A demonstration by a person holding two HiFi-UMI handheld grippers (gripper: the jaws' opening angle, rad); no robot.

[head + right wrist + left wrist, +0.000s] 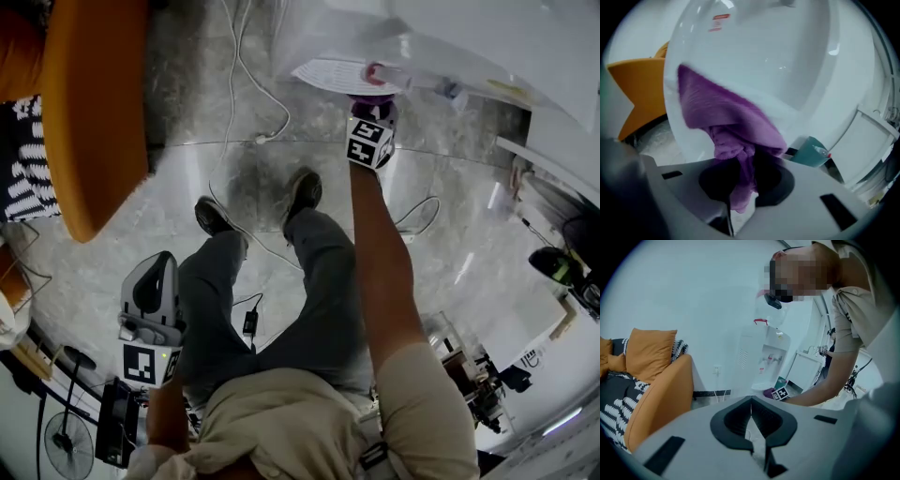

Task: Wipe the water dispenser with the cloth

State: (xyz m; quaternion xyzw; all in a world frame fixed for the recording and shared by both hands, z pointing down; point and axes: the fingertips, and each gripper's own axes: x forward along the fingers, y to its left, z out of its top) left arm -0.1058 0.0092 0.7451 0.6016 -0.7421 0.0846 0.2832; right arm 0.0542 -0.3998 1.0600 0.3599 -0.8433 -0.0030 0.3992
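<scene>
The white water dispenser (422, 42) stands at the top of the head view, and its curved white front (778, 61) fills the right gripper view. My right gripper (369, 131) reaches out to it at arm's length and is shut on a purple cloth (726, 117). The cloth (371, 101) is pressed flat against the dispenser's surface, just below a red tap (375, 71). My left gripper (155, 281) hangs low beside my left leg, far from the dispenser (764, 357). Its jaws meet at the tip with nothing between them (751, 401).
An orange sofa (94, 112) sits on the left with a patterned cushion (23, 159). White cables (248, 89) trail across the grey floor near the dispenser's foot. A teal bin (811, 150) stands right of the dispenser, beside a white cabinet (867, 140). A fan (66, 436) is at bottom left.
</scene>
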